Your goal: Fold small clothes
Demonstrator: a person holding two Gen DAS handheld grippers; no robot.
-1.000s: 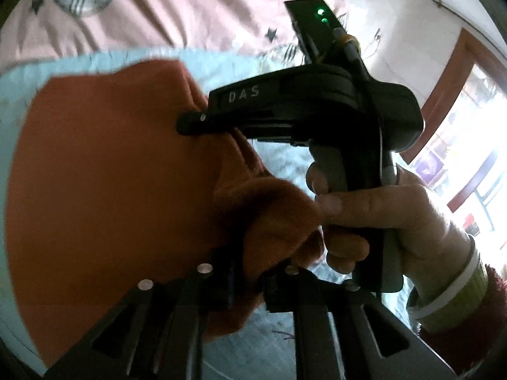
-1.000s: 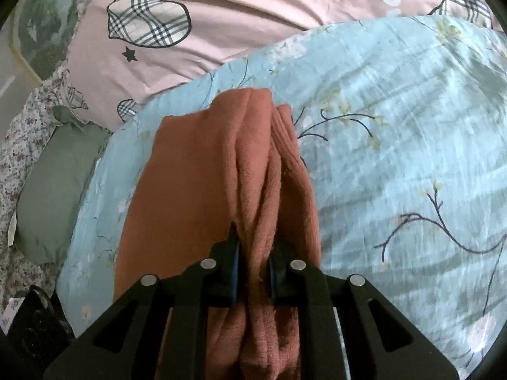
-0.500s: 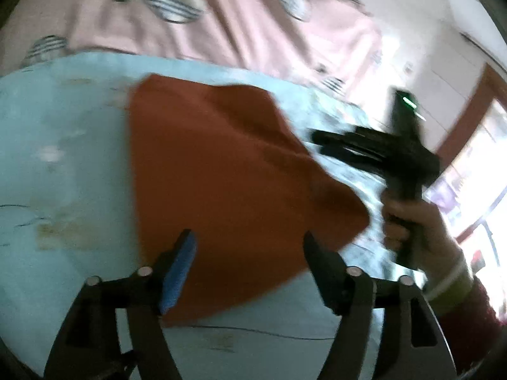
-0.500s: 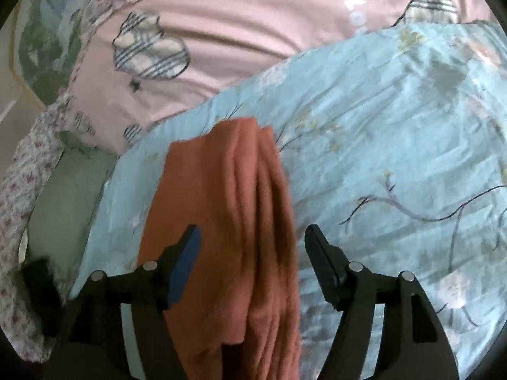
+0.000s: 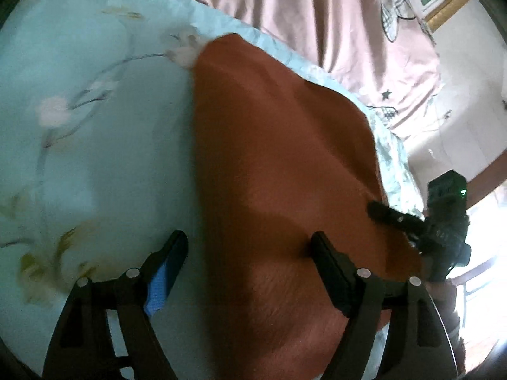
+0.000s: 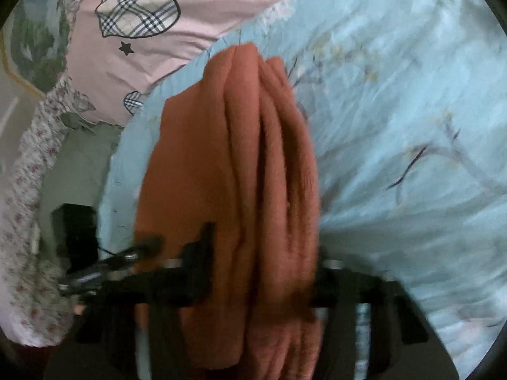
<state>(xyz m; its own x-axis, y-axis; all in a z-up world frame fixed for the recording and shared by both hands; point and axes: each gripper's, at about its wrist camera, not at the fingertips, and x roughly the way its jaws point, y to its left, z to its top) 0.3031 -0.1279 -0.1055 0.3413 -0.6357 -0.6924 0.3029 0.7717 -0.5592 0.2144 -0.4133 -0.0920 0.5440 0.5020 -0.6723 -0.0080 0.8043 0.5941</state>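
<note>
A bed (image 6: 396,101) in pale blue floral sheet — on it a rust-orange garment (image 5: 279,171), apparently folded.

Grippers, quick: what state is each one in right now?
Left gripper: open and closing, orange garment below, pads not pressing.
Right gripper: closing around the garment's bunched folds; blur hides whether it grips.

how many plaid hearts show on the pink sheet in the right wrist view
2. A whole plaid heart lies near the top left; a smaller one sits below it, partly covered by the blue sheet. More may be hidden.

Fuzzy matt knit garment (image 5: 285,164); smooth cotton-like sheet (image 5: 95,126); matt plastic tools.
</note>
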